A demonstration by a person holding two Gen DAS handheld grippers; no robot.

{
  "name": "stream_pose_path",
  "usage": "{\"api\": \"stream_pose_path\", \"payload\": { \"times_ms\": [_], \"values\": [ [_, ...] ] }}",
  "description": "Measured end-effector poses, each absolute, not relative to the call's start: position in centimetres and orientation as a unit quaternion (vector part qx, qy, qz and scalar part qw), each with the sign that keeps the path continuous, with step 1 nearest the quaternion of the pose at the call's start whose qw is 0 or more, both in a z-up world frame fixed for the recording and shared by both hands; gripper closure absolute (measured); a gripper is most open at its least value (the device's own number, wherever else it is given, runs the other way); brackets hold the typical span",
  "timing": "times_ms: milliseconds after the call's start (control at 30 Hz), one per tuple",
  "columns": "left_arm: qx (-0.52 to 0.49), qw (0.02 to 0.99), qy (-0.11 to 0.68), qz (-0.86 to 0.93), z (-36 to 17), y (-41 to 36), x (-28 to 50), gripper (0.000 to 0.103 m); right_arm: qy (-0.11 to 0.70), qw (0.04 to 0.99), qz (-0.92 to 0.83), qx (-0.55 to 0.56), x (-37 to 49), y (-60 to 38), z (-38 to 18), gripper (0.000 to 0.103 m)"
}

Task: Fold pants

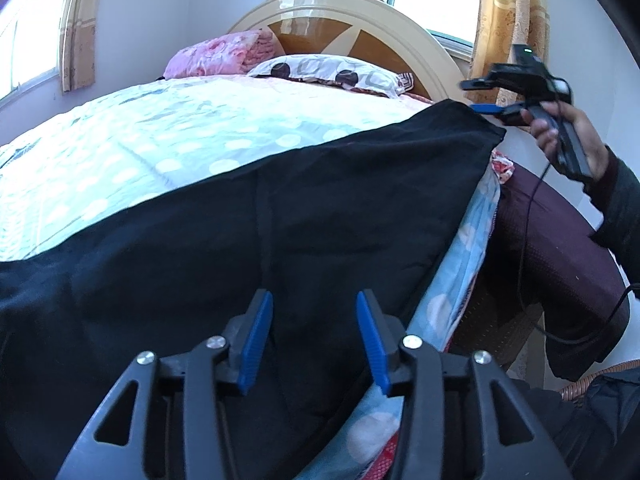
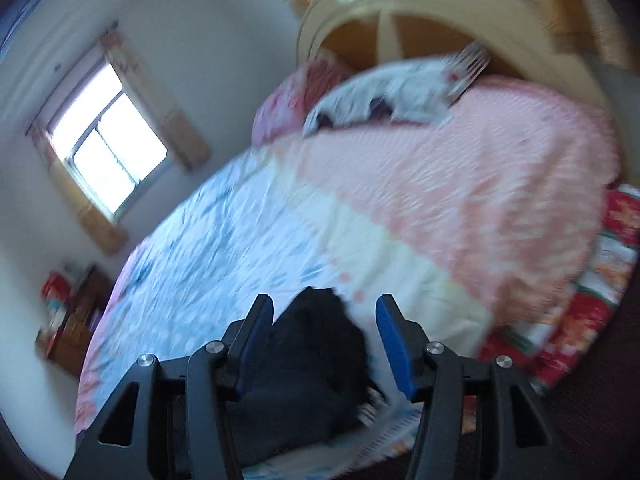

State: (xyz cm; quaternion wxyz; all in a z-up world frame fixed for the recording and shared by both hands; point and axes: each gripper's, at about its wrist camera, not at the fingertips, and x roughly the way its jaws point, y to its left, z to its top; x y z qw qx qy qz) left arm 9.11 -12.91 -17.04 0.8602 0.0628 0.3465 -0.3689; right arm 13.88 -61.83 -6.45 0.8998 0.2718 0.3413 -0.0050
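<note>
Black pants (image 1: 280,220) lie spread flat along the near edge of the bed (image 1: 160,140). My left gripper (image 1: 314,304) hovers over them, open, with only the flat cloth below its blue pads (image 1: 256,340). In the left wrist view the right gripper (image 1: 468,96) is held by a hand (image 1: 560,132) just beyond the far corner of the pants. The blurred right wrist view has my right gripper (image 2: 324,308) open, with a corner of the black pants (image 2: 316,352) lying between and below its fingers, untouched by the pads.
A spotted pillow (image 1: 328,70) and a folded pink blanket (image 1: 216,56) sit by the round headboard (image 1: 360,12). A dark maroon seat (image 1: 560,248) and a black cable (image 1: 524,240) are right of the bed. A low cabinet (image 2: 76,320) stands by the window wall.
</note>
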Motion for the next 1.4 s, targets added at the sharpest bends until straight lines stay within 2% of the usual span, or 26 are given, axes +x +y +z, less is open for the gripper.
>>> {"api": "stream_pose_path", "payload": {
  "times_ms": [100,133,167,200,233,300,400,500,533,567,667,833,900,933,967,1167,1400],
  "values": [
    [0.056,0.860,0.346,-0.370,-17.1,-12.8,9.2,0.056,0.401,0.875,0.010,0.270,17.6,-61.1,-8.4,0.049],
    [0.056,0.860,0.346,-0.370,-17.1,-12.8,9.2,0.056,0.412,0.871,0.012,0.269,18.4,-60.9,-9.0,0.058],
    [0.056,0.860,0.346,-0.370,-17.1,-12.8,9.2,0.055,0.419,0.871,0.007,0.257,18.9,-60.5,-9.3,0.079],
    [0.057,0.860,0.346,-0.372,-17.1,-12.7,9.2,0.054,0.416,0.875,0.004,0.248,19.1,-60.4,-9.2,0.087],
    [0.057,0.859,0.345,-0.373,-17.1,-12.8,9.2,0.053,0.406,0.880,0.014,0.246,19.0,-60.2,-9.0,0.091],
    [0.061,0.859,0.342,-0.375,-17.2,-12.9,9.1,0.051,0.348,0.906,0.037,0.239,18.1,-59.5,-7.2,0.093],
    [0.070,0.860,0.338,-0.376,-17.4,-13.3,8.9,0.047,0.305,0.929,0.044,0.204,17.0,-58.4,-6.0,0.093],
    [0.076,0.860,0.335,-0.377,-17.5,-13.6,8.8,0.042,0.363,0.913,0.004,0.188,18.8,-58.9,-8.6,0.089],
    [0.077,0.861,0.334,-0.377,-17.4,-13.6,8.7,0.041,0.392,0.900,-0.022,0.192,19.4,-59.8,-10.1,0.078],
    [0.078,0.861,0.333,-0.376,-17.4,-13.6,8.6,0.041,0.394,0.896,-0.035,0.204,19.4,-60.5,-10.5,0.060],
    [0.070,0.860,0.336,-0.377,-17.3,-13.3,8.6,0.041,0.360,0.905,-0.053,0.220,17.4,-62.3,-9.4,0.055],
    [0.053,0.861,0.321,-0.390,-16.2,-13.2,8.0,0.041,0.305,0.920,-0.059,0.240,12.6,-63.0,-6.6,0.055],
    [0.060,0.863,0.309,-0.395,-15.8,-13.7,7.7,0.033,0.289,0.926,-0.023,0.242,11.2,-61.8,-5.7,0.055],
    [0.064,0.865,0.306,-0.393,-15.8,-14.0,7.6,0.023,0.285,0.929,0.001,0.238,10.7,-60.7,-5.5,0.055],
    [0.071,0.867,0.303,-0.389,-15.8,-14.3,7.6,0.020,0.292,0.928,0.026,0.229,10.5,-59.3,-5.6,0.055],
    [0.095,0.855,0.346,-0.375,-17.2,-15.7,9.1,0.018,0.387,0.909,0.011,0.156,11.8,-55.0,-10.1,0.054],
    [0.064,0.859,0.332,-0.384,-15.5,-15.2,8.1,0.016,0.376,0.905,0.023,0.196,10.6,-56.2,-9.6,0.054]
  ]
}}
